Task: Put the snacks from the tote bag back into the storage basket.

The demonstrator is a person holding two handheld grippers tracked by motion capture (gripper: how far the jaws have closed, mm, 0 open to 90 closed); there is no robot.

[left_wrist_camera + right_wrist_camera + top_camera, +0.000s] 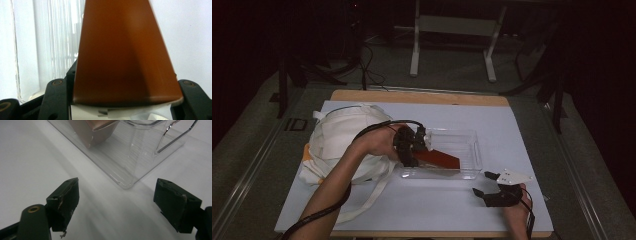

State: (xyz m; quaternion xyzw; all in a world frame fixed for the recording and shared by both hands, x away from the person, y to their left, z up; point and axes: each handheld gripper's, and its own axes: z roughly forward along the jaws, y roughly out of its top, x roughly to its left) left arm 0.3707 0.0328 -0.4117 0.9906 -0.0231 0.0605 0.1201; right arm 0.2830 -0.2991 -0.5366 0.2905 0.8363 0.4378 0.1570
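Note:
A flat brown box (439, 159) lies tilted inside a clear plastic bin (472, 150) at the middle of the table. My left gripper (412, 145) reaches over the bin's left wall and is shut on the box's near end. In the left gripper view the brown box (125, 55) spans the whole gap between the two black jaws, with the ribbed bin wall (60, 37) behind it. My right gripper (484, 184) rests on the white mat just right of the bin's front corner, open and empty. In its own view, the right gripper (125, 192) faces the bin corner (125, 183) and the box end (92, 132).
A white cloth bag (342, 140) with loose straps lies left of the bin, under my left forearm, with an orange edge (306, 150) showing beneath it. The white mat (422, 205) covers a wooden table. Table legs and cables stand on the floor beyond.

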